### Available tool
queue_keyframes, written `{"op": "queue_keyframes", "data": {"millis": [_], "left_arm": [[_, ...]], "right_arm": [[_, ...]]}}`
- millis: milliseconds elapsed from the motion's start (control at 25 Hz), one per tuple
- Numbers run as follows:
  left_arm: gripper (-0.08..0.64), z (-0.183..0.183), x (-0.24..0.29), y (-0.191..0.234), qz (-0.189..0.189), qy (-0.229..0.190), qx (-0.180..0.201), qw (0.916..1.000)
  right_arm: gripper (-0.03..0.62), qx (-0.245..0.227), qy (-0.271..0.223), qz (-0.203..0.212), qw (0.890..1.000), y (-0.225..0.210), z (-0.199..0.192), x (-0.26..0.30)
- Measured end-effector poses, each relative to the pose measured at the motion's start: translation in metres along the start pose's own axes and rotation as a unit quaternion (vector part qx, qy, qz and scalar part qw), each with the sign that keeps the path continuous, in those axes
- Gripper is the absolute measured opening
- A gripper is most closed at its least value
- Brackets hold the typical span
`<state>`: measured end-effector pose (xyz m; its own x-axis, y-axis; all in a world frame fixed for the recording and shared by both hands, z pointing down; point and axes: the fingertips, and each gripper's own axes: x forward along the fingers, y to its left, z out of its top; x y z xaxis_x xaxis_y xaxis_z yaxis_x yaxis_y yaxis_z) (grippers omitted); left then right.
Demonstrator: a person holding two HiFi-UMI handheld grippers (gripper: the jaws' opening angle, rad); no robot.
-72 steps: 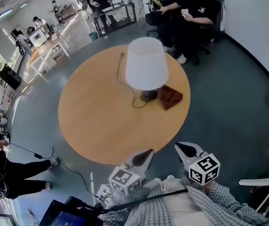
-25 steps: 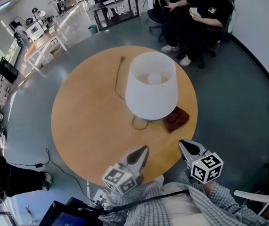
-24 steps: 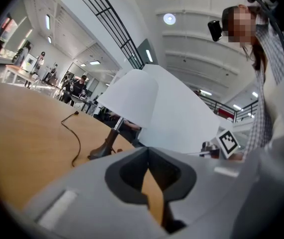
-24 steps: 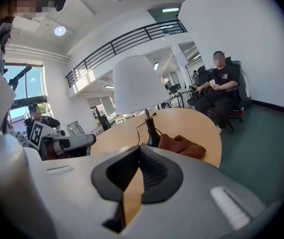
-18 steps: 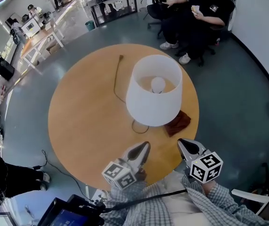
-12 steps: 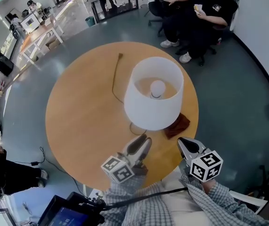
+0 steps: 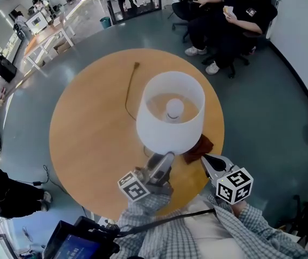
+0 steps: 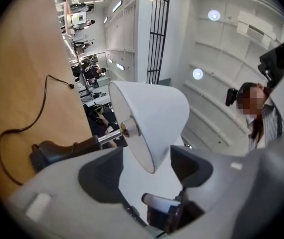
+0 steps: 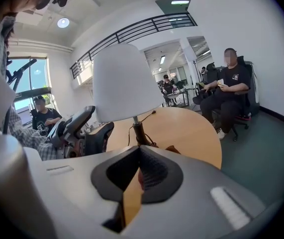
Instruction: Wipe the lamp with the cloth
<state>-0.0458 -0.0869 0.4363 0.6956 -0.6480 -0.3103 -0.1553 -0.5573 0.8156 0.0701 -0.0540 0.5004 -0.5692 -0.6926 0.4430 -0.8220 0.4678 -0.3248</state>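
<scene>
1. Round wooden table (image 7: 83, 144) fills the middle of the head view, with the white-shaded lamp (image 7: 170, 117) standing at its centre.
2. Brown cloth (image 7: 199, 147) lies crumpled on the table, lower right of the shade.
3. Left gripper (image 7: 163, 159): jaws opening, shade rim in the gap.
4. Right gripper (image 7: 206, 161): jaws pressed together, empty, just below the cloth.

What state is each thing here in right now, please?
lamp: upright on the table.
cloth: crumpled beside the lamp's base, not held.
cord: loose on the table, unplugged.
left tool: jaws opening, shade rim between them, ungripped.
right tool: shut, empty.
</scene>
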Motion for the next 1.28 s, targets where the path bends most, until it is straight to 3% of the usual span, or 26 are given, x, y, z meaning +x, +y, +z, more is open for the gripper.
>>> {"op": "queue_keyframes", "data": {"millis": [200,400,560,840,920,1040,1160,1280], "left_arm": [[0.248,0.009,0.007,-0.008,-0.031,-0.023,-0.006,0.9992],[0.189,0.01,0.01,-0.016,-0.046,-0.032,0.018,0.9983],[0.142,0.014,0.013,-0.02,-0.043,-0.037,0.029,0.998],[0.137,0.012,0.011,-0.017,-0.028,-0.029,0.032,0.9987],[0.137,0.012,0.009,-0.018,-0.026,-0.031,0.032,0.9987],[0.138,0.012,0.01,-0.019,-0.022,-0.033,0.033,0.9987],[0.14,0.012,0.015,-0.021,-0.019,-0.03,0.034,0.9988],[0.14,0.011,0.013,-0.016,-0.018,-0.028,0.032,0.9989]], "right_arm": [[0.003,-0.053,0.045,-0.002,0.998,-0.011,-0.017,0.013],[0.003,-0.137,0.099,-0.013,0.986,-0.03,-0.037,0.034],[0.175,-0.19,0.156,0.024,0.969,-0.029,-0.058,0.064],[0.299,-0.269,0.237,0.027,0.933,-0.029,-0.092,0.111],[0.298,-0.274,0.248,0.027,0.929,-0.029,-0.101,0.116],[0.263,-0.252,0.241,0.03,0.937,-0.032,-0.101,0.117],[0.137,-0.233,0.234,0.013,0.944,-0.045,-0.091,0.116],[0.114,-0.216,0.239,0.012,0.946,-0.052,-0.094,0.12]]}}
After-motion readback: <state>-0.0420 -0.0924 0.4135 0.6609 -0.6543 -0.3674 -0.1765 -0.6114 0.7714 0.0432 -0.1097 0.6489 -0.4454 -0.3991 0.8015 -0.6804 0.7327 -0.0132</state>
